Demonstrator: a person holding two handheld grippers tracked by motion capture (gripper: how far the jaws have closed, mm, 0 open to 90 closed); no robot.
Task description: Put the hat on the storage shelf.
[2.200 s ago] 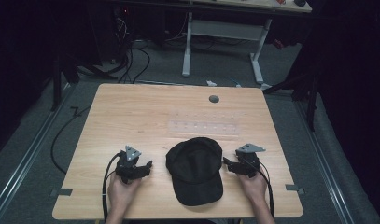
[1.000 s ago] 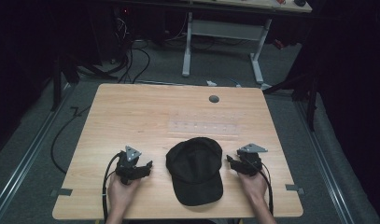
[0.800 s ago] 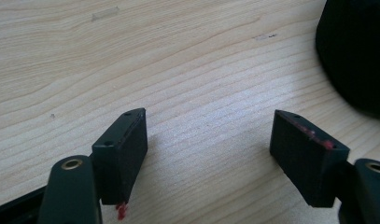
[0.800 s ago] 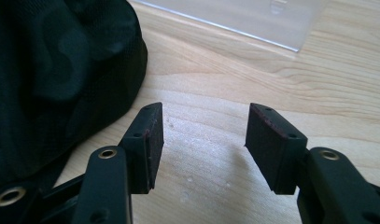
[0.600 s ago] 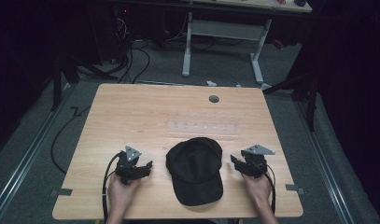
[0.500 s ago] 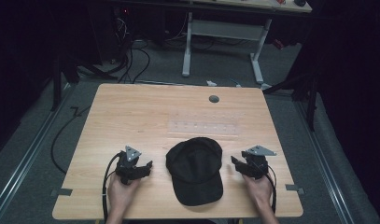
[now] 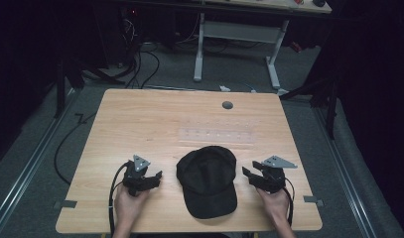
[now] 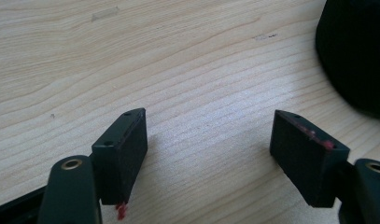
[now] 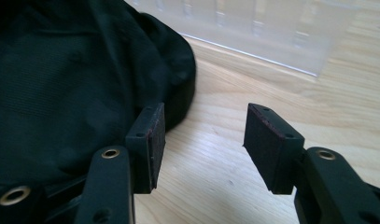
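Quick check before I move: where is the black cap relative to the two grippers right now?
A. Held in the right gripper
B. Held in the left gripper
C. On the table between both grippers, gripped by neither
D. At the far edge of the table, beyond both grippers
C: the cap lies flat on the table between the left gripper and right gripper, whose jaws stand open with only wood between them.
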